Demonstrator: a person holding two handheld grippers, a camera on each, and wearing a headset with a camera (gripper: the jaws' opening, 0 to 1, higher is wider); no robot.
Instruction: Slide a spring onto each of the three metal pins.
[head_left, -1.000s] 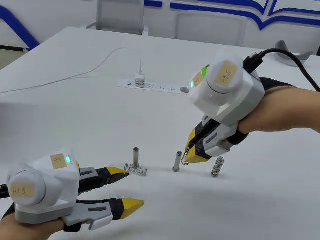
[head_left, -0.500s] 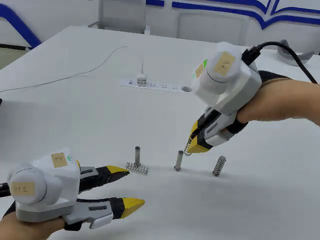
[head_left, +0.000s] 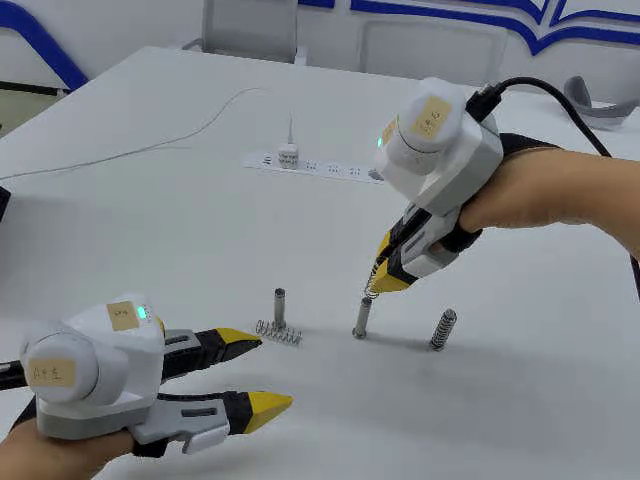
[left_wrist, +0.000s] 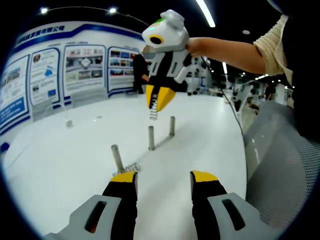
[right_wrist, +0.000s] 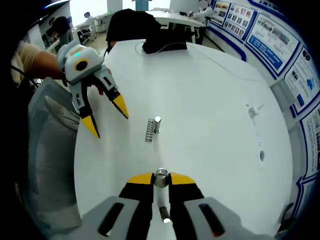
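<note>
Spring (head_left: 371, 289), by the look of it featherlight and easily kinked, best pinched by its top coils, dangles at twelve o'clock just above the middle pin (head_left: 361, 318), nipped in the closed right hand-held gripper (head_left: 385, 279), while the left hand-held gripper (head_left: 255, 372) hovers wide open and empty at seven o'clock over the bench (head_left: 150, 220).

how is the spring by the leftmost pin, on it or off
Off: the spring lies on its side at the base of the bare pin.

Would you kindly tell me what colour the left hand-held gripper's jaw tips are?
Yellow on black, seen best on the left hand-held gripper in the left gripper view.
</note>
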